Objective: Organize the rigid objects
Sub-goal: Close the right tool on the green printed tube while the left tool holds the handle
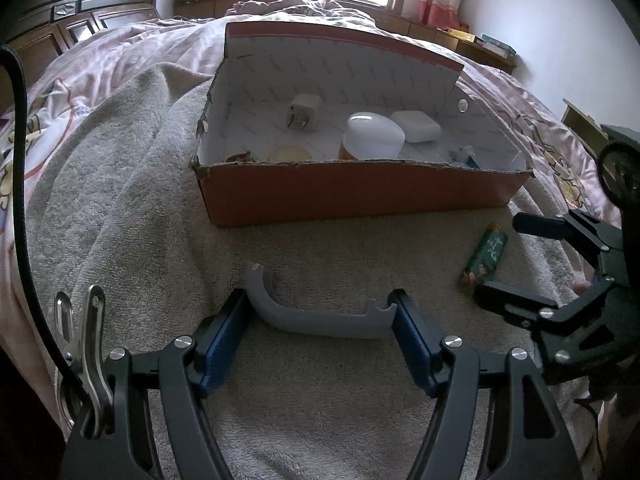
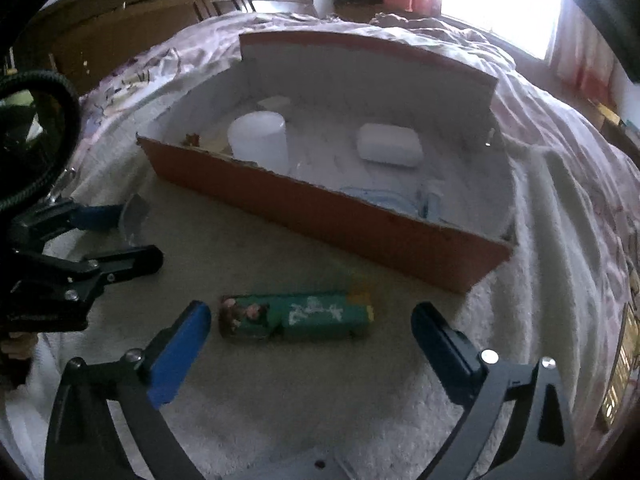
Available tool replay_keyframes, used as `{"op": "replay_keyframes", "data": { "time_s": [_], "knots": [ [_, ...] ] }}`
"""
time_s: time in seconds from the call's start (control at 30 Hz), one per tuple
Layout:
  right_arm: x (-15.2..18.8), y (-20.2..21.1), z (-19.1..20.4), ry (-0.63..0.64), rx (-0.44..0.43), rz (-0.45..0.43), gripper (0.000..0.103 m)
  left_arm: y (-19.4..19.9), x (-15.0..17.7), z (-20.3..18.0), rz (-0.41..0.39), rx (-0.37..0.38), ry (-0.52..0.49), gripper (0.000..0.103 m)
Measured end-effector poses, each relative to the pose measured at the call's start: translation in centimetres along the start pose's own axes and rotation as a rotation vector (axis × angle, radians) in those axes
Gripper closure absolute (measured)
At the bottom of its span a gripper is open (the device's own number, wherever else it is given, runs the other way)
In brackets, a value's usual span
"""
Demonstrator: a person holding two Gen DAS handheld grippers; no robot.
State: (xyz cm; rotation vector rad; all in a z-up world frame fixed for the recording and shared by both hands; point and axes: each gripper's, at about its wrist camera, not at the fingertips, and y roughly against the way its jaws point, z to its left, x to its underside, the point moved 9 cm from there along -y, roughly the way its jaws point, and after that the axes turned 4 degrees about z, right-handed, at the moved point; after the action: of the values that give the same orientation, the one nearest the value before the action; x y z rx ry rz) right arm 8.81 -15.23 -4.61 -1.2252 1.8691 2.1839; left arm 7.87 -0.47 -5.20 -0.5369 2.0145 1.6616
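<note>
A green printed lighter lies flat on the grey towel between the wide-apart fingers of my right gripper; the pads do not touch it. The left wrist view shows the same lighter and right gripper at the right. My left gripper is shut on a grey curved plastic piece, one pad against each end, low over the towel. Behind stands an open orange cardboard box holding a white charger plug, a white-capped bottle and a white case.
A metal clip lies on the towel at the left. Rumpled pink bedding surrounds the towel. The box's tall back flap stands upright. A dark wooden headboard is far left and a bright window at the back.
</note>
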Motion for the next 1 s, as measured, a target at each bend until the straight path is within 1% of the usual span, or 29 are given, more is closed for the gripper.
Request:
{"op": "replay_keyframes", "data": {
  "time_s": [0.13,0.17,0.2,0.27,0.47,0.5,0.53,0.57,0.63,0.7,0.93,1.0],
  "knots": [
    [-0.1,-1.0,1.0,0.013,-0.037,0.033,0.001,0.0,0.0,0.0,0.000,-0.001,0.000,0.031],
    [0.1,-1.3,1.2,0.014,-0.035,0.048,0.001,0.0,0.0,0.0,0.000,-0.002,-0.001,0.031],
    [0.3,-1.7,1.2,0.016,-0.014,0.058,0.001,-0.1,0.0,0.0,0.000,-0.002,-0.002,0.031],
    [0.2,-1.8,1.3,0.020,0.002,0.055,0.000,-0.1,0.0,0.0,0.000,-0.002,-0.003,0.031],
    [0.3,-1.6,1.0,-0.014,-0.020,0.036,0.001,-0.2,0.0,0.0,0.000,-0.004,-0.005,0.031],
    [0.3,-1.5,0.9,-0.027,-0.024,0.029,0.002,-0.2,0.0,0.0,0.000,-0.005,-0.006,0.031],
    [0.4,-1.4,0.8,-0.038,-0.023,0.025,0.005,-0.2,0.0,0.0,0.001,-0.006,-0.006,0.031],
    [0.3,-1.2,0.6,-0.050,-0.019,0.021,0.010,-0.2,0.0,-0.1,0.001,-0.007,-0.008,0.031],
    [0.3,-0.8,-0.1,-0.081,-0.007,0.012,0.018,-0.3,0.0,-0.1,0.001,-0.013,-0.012,0.031],
    [0.3,-0.6,-0.3,-0.119,-0.033,0.003,0.018,-0.4,-0.1,-0.2,0.002,-0.021,-0.018,0.031],
    [0.7,0.1,-0.6,-0.212,-0.065,-0.015,0.018,-0.4,-0.1,-0.2,-0.002,-0.021,-0.020,0.031],
    [0.9,0.5,-0.5,-0.236,-0.093,-0.027,0.018,-0.3,-0.1,-0.2,-0.004,-0.022,-0.020,0.031]
  ]
}}
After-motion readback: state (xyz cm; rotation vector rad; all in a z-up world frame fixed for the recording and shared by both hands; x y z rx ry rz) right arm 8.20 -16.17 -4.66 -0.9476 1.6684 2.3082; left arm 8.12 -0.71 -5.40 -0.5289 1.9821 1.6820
